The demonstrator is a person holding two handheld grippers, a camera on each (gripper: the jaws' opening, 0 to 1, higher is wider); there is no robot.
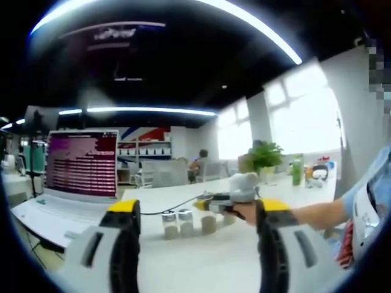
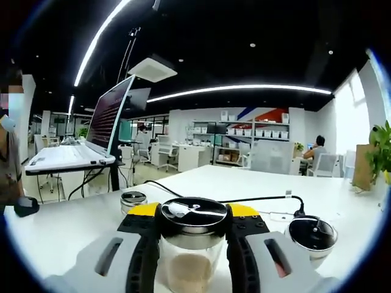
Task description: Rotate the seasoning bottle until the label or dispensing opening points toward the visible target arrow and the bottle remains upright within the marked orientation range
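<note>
The right gripper clamped a bottle, upright, tan powder inside; the left gripper gaped wide, viewing the laptop head-on.

A broad white table carries everything. Taking the open laptop as the landmark, in the left gripper view the laptop rests on the table's near-left part, and a black cable runs across the surface away from it toward the middle. Just beyond the cable's end, three small glass seasoning jars stand upright in a short row on the tabletop, each partly filled with pale powder. Well apart from the laptop, at the table's far end by the windows, stand a potted plant and a green bottle.
</note>
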